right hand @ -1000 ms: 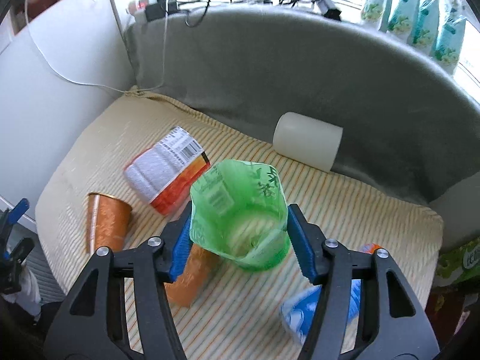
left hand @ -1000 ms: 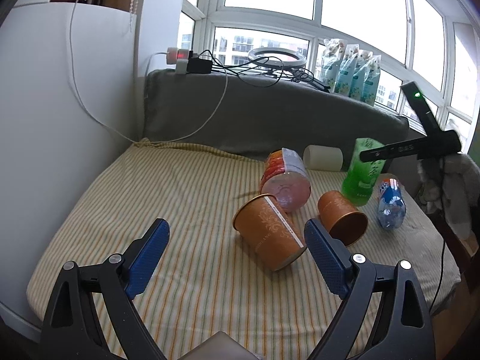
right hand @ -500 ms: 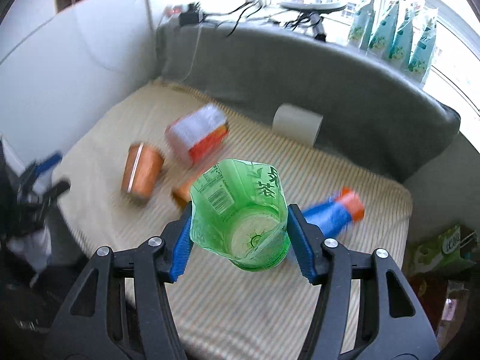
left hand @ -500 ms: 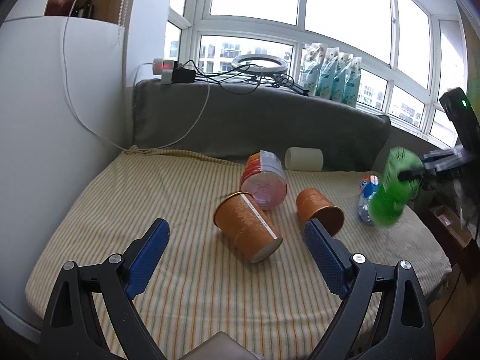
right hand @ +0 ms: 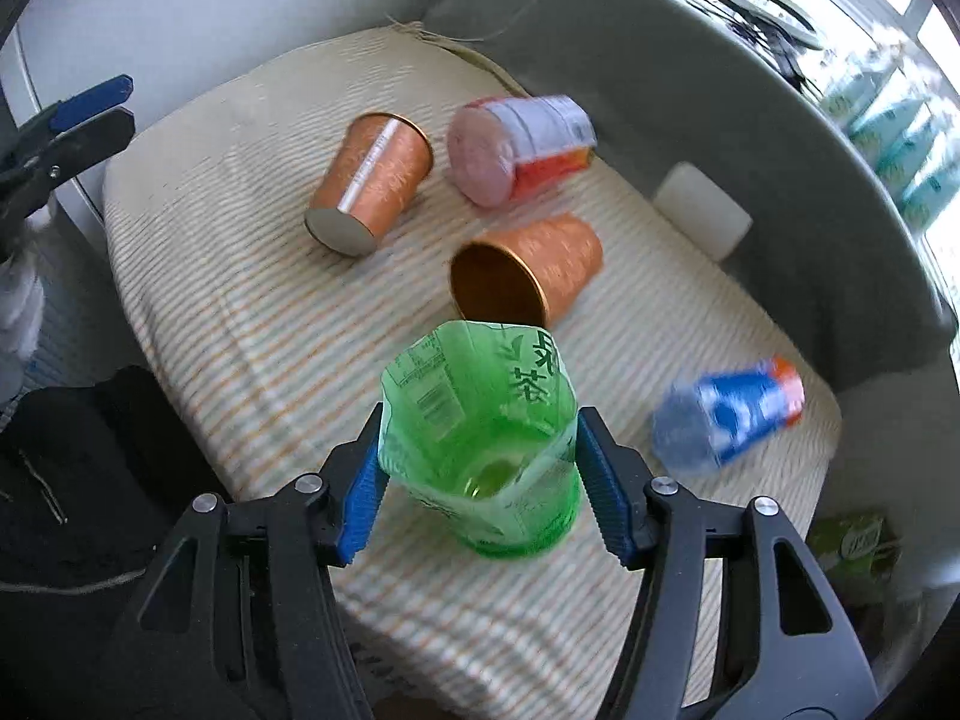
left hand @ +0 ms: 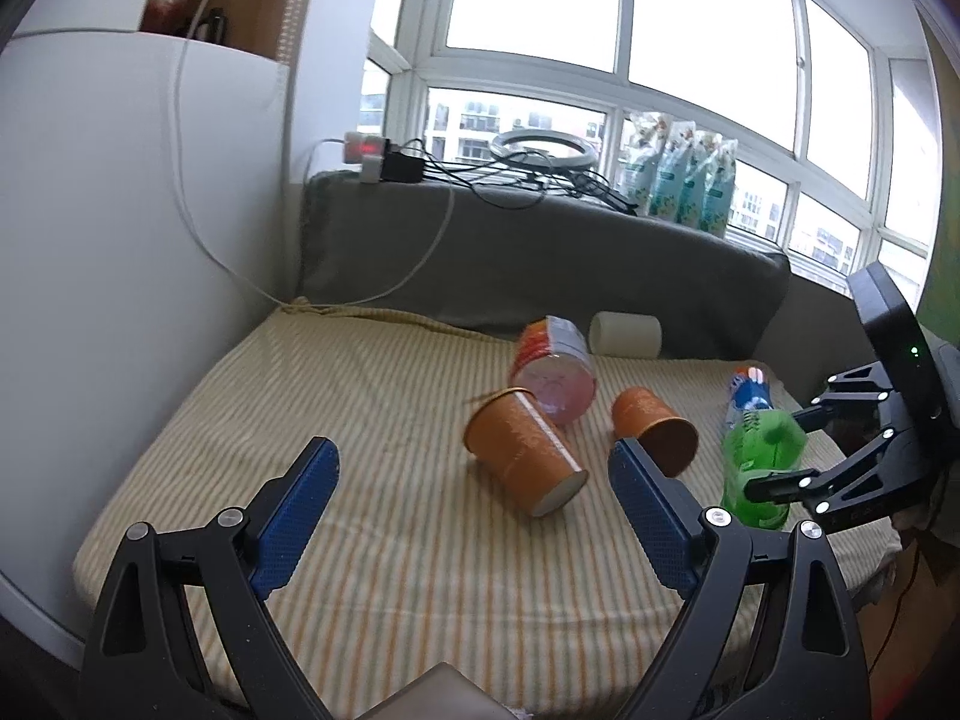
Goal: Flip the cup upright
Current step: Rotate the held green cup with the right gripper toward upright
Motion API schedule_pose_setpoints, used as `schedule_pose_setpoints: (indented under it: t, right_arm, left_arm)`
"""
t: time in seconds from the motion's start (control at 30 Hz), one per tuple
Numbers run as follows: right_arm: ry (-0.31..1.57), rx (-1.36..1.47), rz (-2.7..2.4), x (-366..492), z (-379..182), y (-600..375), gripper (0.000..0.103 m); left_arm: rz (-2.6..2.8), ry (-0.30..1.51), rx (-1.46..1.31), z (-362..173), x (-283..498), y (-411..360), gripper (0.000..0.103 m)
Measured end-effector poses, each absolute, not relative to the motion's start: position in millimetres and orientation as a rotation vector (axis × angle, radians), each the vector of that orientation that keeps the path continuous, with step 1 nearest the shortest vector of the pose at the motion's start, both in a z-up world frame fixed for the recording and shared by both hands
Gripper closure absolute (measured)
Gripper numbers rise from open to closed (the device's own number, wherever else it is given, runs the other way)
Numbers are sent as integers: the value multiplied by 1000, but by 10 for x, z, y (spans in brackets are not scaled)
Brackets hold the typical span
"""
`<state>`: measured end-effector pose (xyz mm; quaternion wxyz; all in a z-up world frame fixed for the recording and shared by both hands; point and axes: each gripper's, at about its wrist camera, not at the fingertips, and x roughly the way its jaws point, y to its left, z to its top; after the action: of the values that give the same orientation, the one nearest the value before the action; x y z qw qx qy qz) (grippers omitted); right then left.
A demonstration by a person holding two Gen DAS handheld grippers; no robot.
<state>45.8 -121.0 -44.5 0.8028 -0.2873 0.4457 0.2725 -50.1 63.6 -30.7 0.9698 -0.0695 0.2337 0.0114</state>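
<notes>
My right gripper (right hand: 480,474) is shut on a green plastic cup (right hand: 480,438) and holds it over the front right part of the striped cushion (right hand: 252,324). In the left wrist view the green cup (left hand: 759,462) is between the right gripper's fingers (left hand: 774,483), base turned towards the camera. Two orange paper cups lie on their sides: one with its base facing front (left hand: 525,459) (right hand: 369,180), one with its open mouth facing front (left hand: 654,429) (right hand: 528,276). My left gripper (left hand: 474,516) is open and empty, in front of them.
A pink-lidded tub (left hand: 555,369) (right hand: 522,147), a white cup (left hand: 624,333) (right hand: 702,216) and a blue bottle (left hand: 747,396) (right hand: 729,411) lie on the cushion. A grey padded backrest (left hand: 540,264) runs behind. A white wall (left hand: 120,240) stands at the left. Cables and a ring light sit on the sill.
My right gripper has carried the green cup down and to the front right of the cushion, turning it. My left gripper has pulled back a little and stays open.
</notes>
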Motion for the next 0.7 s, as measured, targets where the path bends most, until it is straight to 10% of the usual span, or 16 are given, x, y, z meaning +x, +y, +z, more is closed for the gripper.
schedule_pose_setpoints:
  t: [0.7]
  right_arm:
    - [811, -179, 616, 281, -45, -1764, 28]
  left_arm:
    - [-173, 800, -512, -718, -173, 347, 13]
